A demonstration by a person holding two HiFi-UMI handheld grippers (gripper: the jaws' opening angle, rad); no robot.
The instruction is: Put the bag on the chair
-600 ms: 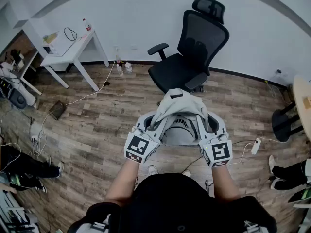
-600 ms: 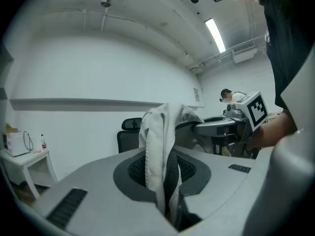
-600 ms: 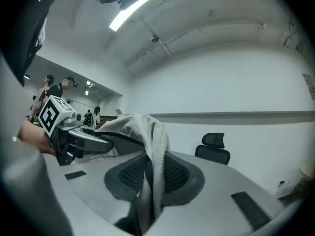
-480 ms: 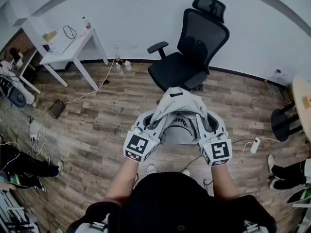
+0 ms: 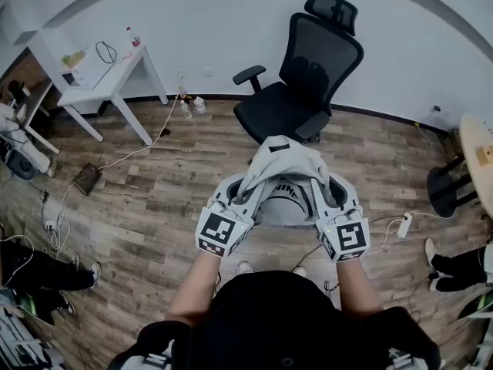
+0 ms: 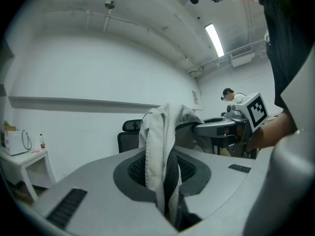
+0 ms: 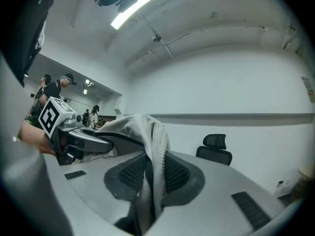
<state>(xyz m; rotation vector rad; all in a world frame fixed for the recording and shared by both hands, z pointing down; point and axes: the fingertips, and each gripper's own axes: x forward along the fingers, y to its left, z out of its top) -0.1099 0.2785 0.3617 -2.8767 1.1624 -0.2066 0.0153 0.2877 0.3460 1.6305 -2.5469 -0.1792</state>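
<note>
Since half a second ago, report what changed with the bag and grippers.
No real change. The left gripper and right gripper stay shut on the bag, holding it up short of the chair. Nothing was let go; only the background drifts slightly in the head view.

There are two tongs, the left tongs and the right tongs. Each carries one cube with square markers, so two in all: the left cube and the right cube. There is one bag and one black office chair. One white desk stands by the wall, with one red-capped bottle and one coil of black cable on it. At least two small floor bottles stand at the wall; the exact number is too small to tell. One power strip lies on the floor. Two bystanders' legs show, one pair at the left edge and one at the right edge.
</note>
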